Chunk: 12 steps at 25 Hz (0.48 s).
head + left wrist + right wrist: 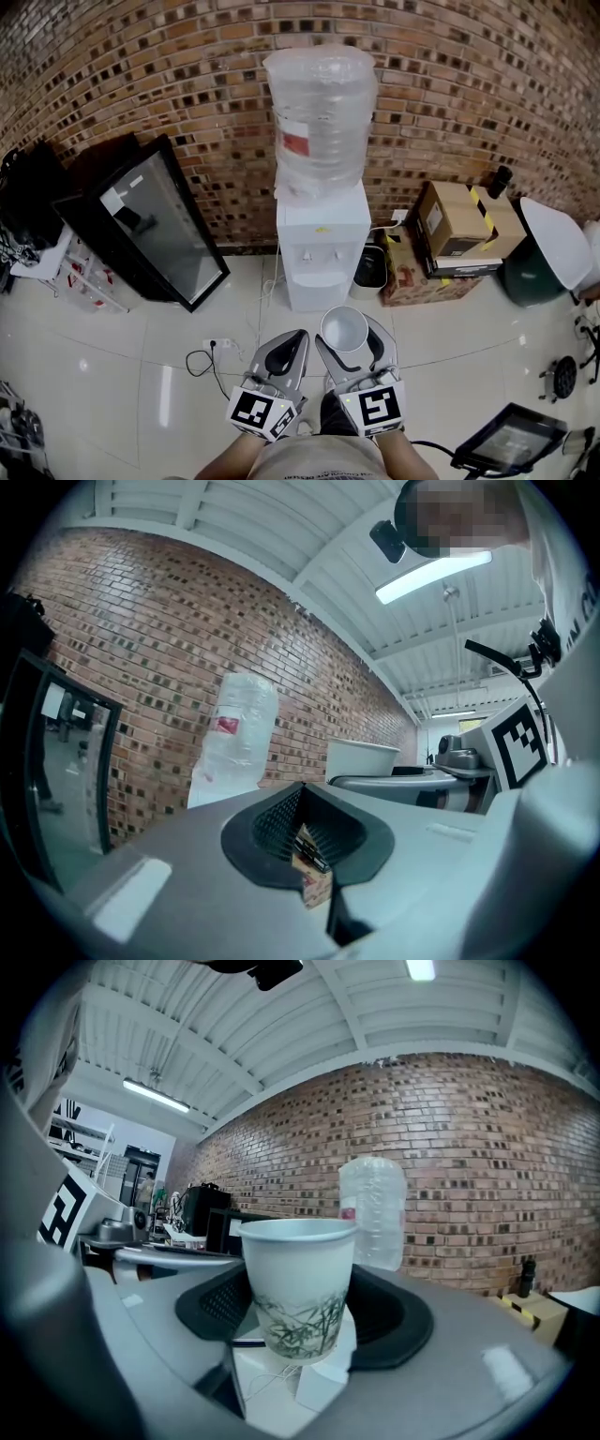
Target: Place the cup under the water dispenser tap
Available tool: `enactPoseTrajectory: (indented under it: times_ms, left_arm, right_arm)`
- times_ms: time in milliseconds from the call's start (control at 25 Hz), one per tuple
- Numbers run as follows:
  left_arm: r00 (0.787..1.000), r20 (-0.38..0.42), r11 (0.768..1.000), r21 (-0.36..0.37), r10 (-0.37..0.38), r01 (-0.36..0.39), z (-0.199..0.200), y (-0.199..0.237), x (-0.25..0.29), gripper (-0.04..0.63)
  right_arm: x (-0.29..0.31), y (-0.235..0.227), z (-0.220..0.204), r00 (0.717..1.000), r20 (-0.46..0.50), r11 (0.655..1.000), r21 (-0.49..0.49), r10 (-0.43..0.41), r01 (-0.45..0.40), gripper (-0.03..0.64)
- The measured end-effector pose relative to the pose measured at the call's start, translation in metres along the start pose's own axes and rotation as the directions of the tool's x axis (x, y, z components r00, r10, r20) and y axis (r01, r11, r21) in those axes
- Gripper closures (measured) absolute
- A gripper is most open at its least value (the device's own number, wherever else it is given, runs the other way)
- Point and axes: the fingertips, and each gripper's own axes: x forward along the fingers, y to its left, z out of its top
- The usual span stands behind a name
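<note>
So the whole thing is happening over a glossy white tiled floor (178, 309) with a brick wall (141, 75) running along the back. A white water dispenser (323, 234) is standing against that wall with a big clear bottle (321, 112) sitting upside down on top. The plastic is so crinkly that I honestly can't say how full it is. A black glass-door cabinet (155, 225) is leaning at an angle to the dispenser's left, and a white power strip (217, 345) with its cable is lying on the tiles in front. On the other side a small dark bin (371, 267) is sitting right beside the dispenser, with cardboard boxes (459, 220) next to it and a green bin with a white lid (539, 253) further along. The cup (344, 330) is white paper with a green leafy print, and it's looking empty from above. It's sitting upright in the right gripper (300, 1321), whose fingers are standing fairly wide and pressing on its lower half. It's hanging over the floor in front of the dispenser, close to it but not under the taps (319, 255) yet. The left gripper (298, 336) is hovering just beside it with its fingers closed together and nothing between them.
</note>
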Motion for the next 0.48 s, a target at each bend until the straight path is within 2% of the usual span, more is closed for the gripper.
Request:
enactPoseTrajectory:
  times_ms: [480]
  left_arm:
    - [0.999, -0.003, 0.999, 0.001, 0.034, -0.034, -0.004, 0.029, 0.088, 0.609]
  right_arm:
    - [0.066, -0.065, -0.008, 0.999, -0.008, 0.999, -0.011, 0.044, -0.044, 0.298]
